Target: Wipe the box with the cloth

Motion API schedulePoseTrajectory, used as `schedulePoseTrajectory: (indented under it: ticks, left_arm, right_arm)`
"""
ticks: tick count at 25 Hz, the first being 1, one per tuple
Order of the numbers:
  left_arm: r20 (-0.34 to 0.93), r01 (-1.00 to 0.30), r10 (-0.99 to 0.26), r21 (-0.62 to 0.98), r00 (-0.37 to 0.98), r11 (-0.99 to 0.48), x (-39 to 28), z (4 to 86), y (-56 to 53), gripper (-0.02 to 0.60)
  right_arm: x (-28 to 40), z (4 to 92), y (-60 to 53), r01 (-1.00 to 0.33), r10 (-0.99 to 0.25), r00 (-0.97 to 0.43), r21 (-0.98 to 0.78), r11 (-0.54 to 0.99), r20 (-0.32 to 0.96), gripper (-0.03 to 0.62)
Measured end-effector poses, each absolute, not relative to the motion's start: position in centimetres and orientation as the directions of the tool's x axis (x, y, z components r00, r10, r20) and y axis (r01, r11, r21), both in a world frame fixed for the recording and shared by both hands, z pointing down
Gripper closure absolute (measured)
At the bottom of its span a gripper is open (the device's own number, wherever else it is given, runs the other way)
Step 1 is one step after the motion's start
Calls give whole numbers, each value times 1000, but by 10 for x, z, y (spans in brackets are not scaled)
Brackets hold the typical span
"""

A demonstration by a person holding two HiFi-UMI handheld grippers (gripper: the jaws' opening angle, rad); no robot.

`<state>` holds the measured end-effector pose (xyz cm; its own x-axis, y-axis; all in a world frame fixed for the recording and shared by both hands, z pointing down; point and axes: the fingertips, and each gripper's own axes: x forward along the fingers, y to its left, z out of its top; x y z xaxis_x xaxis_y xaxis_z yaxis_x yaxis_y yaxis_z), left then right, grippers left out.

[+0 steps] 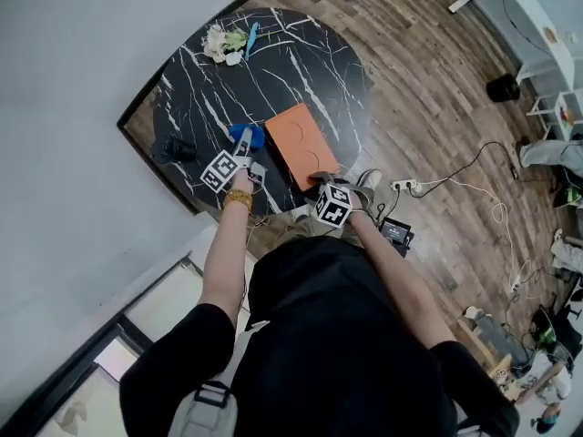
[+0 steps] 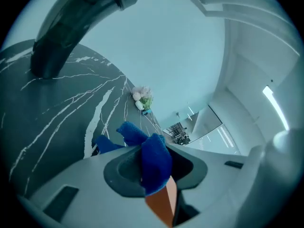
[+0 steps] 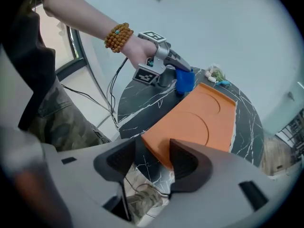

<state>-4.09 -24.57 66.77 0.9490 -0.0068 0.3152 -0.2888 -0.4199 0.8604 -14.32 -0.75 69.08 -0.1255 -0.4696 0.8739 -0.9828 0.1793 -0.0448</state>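
A flat orange box point(image 1: 301, 144) lies on the round black marble table point(image 1: 209, 89), near its front edge. My left gripper point(image 1: 244, 146) is shut on a blue cloth point(image 1: 248, 136) at the box's left edge. In the left gripper view the cloth point(image 2: 153, 160) bunches between the jaws, with the box point(image 2: 164, 203) just below it. My right gripper point(image 3: 153, 160) stands open at the near corner of the box point(image 3: 199, 120), and its pads do not press on it. The right gripper view also shows the cloth point(image 3: 184, 81) hanging from the left gripper point(image 3: 178, 77) over the box's far side.
A small bunch of flowers point(image 1: 223, 42) lies at the table's far edge. A black object point(image 1: 179, 149) sits on the table left of the cloth. A power strip with cables point(image 1: 405, 186) lies on the wooden floor to the right. A white wall runs behind the table.
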Motion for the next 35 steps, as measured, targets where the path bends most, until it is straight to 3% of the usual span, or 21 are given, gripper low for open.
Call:
schedulePoseTrajectory:
  ticks: [9, 20, 23, 25, 26, 28, 30, 33, 35]
  left_arm:
    - [302, -276, 37, 909, 953, -314, -39, 681, -201, 468]
    - [310, -230, 353, 940, 883, -250, -109, 694, -96, 469]
    - [323, -135, 595, 931, 736, -338, -132, 693, -62, 469]
    - [396, -6, 755, 887, 522, -461, -159, 698, -39, 469]
    - [454, 77, 778, 842, 434, -535, -170, 699, -35, 469]
    - [551, 219, 728, 715, 408, -664, -172, 691, -41, 469]
    - [560, 269, 617, 581, 552, -768, -153, 664, -61, 469]
    - [464, 235, 386, 350, 798, -907, -117, 603, -97, 469]
    - [398, 194, 239, 150, 886, -970, -101, 563, -112, 468]
  right_arm:
    - [-139, 682, -8, -987, -506, -150, -99, 126, 850, 391]
    - [-133, 680, -6, -991, -559, -136, -110, 81, 818, 391]
    - [-133, 679, -7, -986, -565, -164, -134, 95, 809, 391]
    - [-135, 678, -7, -979, -568, -206, -173, 113, 797, 391]
    - [-135, 676, -7, -974, -576, -227, -198, 114, 785, 391]
    - [-130, 665, -10, -965, -627, -243, -248, 81, 740, 391]
    - [-115, 640, -22, -963, -734, -187, -271, 5, 653, 391]
    - [-88, 579, -52, -971, -875, -10, -214, -108, 484, 393]
    - [-75, 539, -68, -972, -914, 124, -137, -190, 387, 401]
